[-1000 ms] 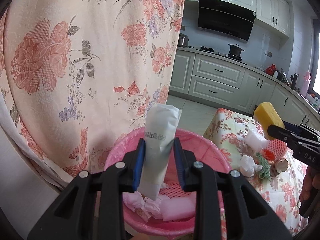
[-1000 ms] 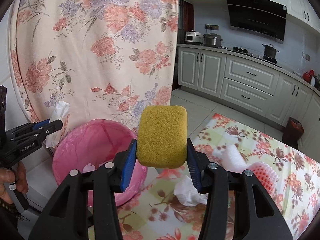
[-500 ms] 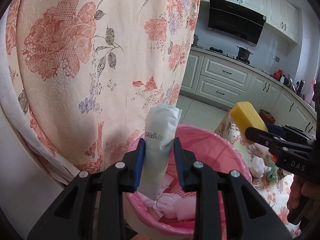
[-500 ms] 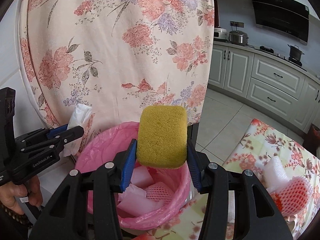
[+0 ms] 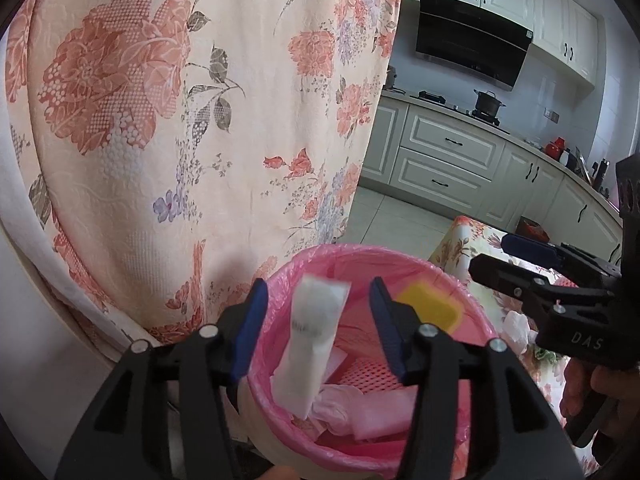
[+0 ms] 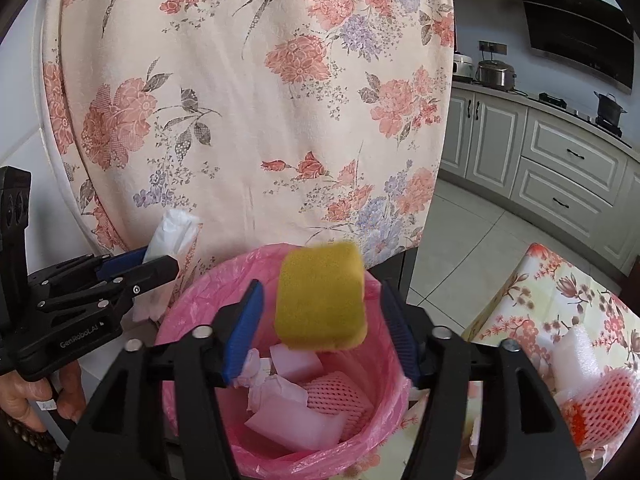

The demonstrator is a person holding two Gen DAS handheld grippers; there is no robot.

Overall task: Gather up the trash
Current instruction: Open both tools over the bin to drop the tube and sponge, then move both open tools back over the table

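A pink-lined trash bin (image 5: pixel 340 250) (image 6: pixel 188 308) stands just below both grippers. My left gripper (image 5: pixel 317 284) is opening. A white paper packet (image 5: pixel 316 340) hangs blurred between its blue pads and touches neither one. My right gripper (image 6: pixel 320 284) is opening too. A yellow sponge (image 6: pixel 322 296) sits loose in the gap over the bin, clear of both pads. In the left wrist view the sponge (image 5: pixel 430 308) shows against the bin's inner wall, below the right gripper (image 5: pixel 520 264). The right wrist view shows the left gripper (image 6: pixel 156 262) at the bin's left rim, with the packet (image 6: pixel 174 232) sticking up from it.
Inside the bin lie white foam blocks (image 6: pixel 296 420), a pink foam net (image 6: pixel 336 396) and crumpled tissue (image 6: pixel 276 388). A floral curtain (image 6: pixel 260 100) hangs right behind the bin. To the right, a floral-clothed table (image 6: pixel 560 296) holds an orange net (image 6: pixel 600 396) and white foam (image 6: pixel 576 352).
Both grippers have opened, and the packet and the sponge have come loose and dropped lower. The right gripper moved left from the table to above the bin.
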